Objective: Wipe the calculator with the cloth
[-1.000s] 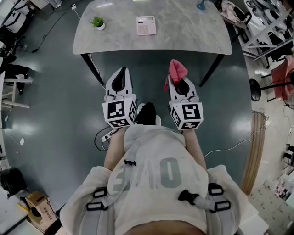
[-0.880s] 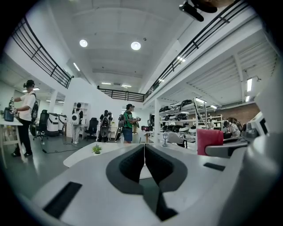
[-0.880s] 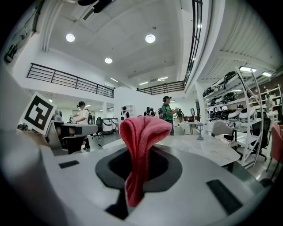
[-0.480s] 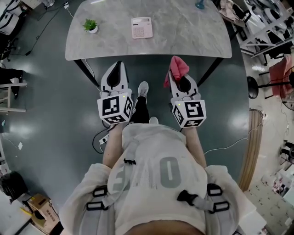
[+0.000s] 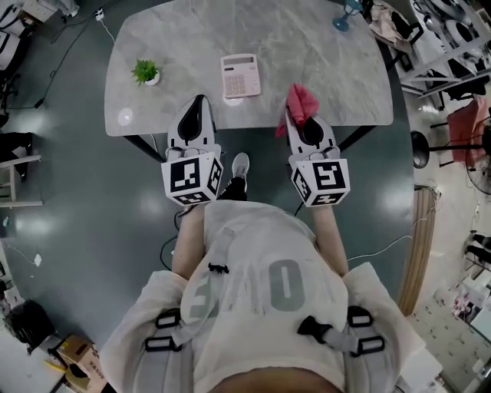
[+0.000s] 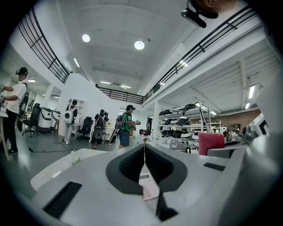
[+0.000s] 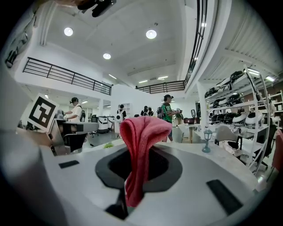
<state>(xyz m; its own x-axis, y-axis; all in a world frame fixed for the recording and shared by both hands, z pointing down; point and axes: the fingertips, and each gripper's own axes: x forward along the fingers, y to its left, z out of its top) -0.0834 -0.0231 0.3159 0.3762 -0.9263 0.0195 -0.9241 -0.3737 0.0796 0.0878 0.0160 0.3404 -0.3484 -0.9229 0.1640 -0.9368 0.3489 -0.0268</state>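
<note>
Over on the left, a small potted plant (image 5: pixel 145 72) stands near the corner of the grey marble table (image 5: pixel 322 46). Next along comes the left gripper (image 5: pixel 201 100), held roughly level, its nose just over the table's near edge. Its jaws are pressed together with nothing between them, and the left gripper view shows only a thin seam where they meet.

A little further right and deeper onto the table lies the calculator (image 5: pixel 240 75), pale pink and flat on the marble, keys up. It sits between the two grippers and slightly beyond both. Neither one touches it.

To the right of that, the right gripper (image 5: pixel 299 121) also reaches over the near edge. Its jaws are clamped on the red cloth (image 5: pixel 301 102). In the right gripper view the cloth (image 7: pixel 140 145) bunches up above the jaws and hangs down through them. The cloth is near the calculator but clearly apart from it, off to its right. Far back on the right stands a small teal lamp (image 5: pixel 341 21).

As I read it, the cloth is in hand and carried to the table, so the fetching is done. The wiping itself has not started. What is left is to bring the cloth across onto the calculator and rub over its face, perhaps with the empty gripper steadying it.
</note>
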